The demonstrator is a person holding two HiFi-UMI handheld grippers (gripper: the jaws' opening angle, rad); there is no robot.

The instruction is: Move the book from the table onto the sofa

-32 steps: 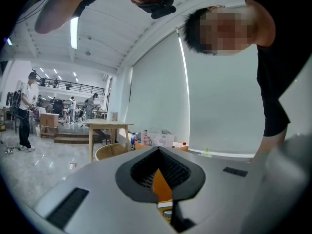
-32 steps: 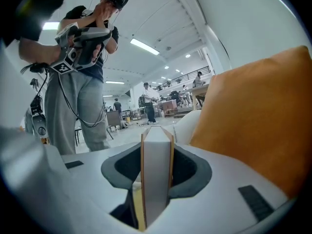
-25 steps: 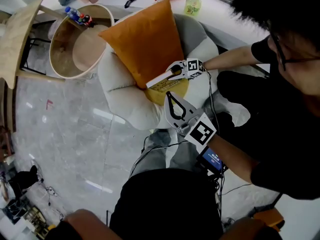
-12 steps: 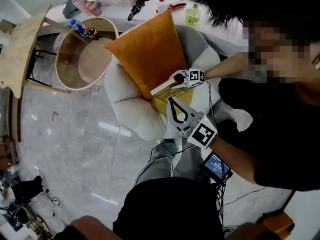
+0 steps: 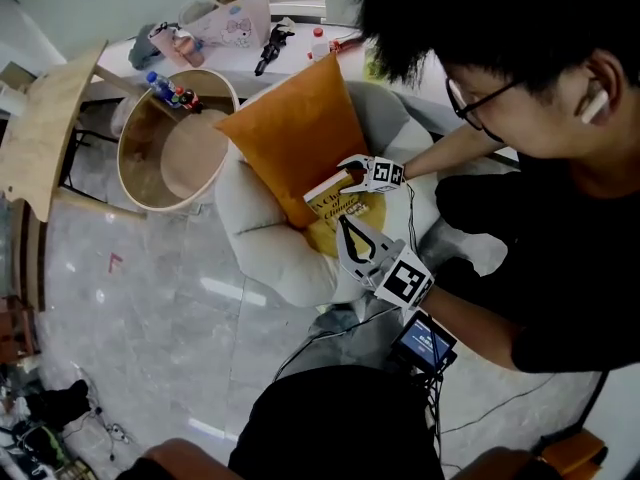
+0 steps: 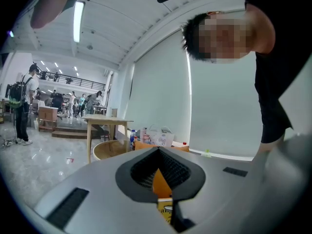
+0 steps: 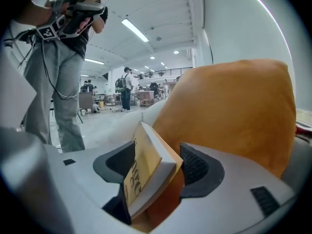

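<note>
A yellow book [image 5: 340,208] rests on the seat of the pale grey sofa chair [image 5: 265,253], leaning against an orange cushion [image 5: 295,133]. My right gripper [image 5: 347,168] is at the book's upper edge. In the right gripper view the book [image 7: 146,167] stands tilted between the wide-apart pads of the right gripper [image 7: 157,165], with a gap to the right pad; the jaws have just been opening. My left gripper [image 5: 346,226] hovers just in front of the book, shut and empty. In the left gripper view, the left gripper [image 6: 158,152] has cushion and book showing beyond it.
A round wooden tub [image 5: 165,143] stands left of the sofa, beside a wooden table [image 5: 40,138]. A white table [image 5: 300,38] behind carries bottles and tools. Cables [image 5: 330,330] trail on the shiny floor. A small screen device [image 5: 425,343] hangs by the left forearm.
The right jaws have spread apart around the book. The book has sunk from a raised, gripped position to lean on the seat against the cushion. The left gripper has hardly moved.
</note>
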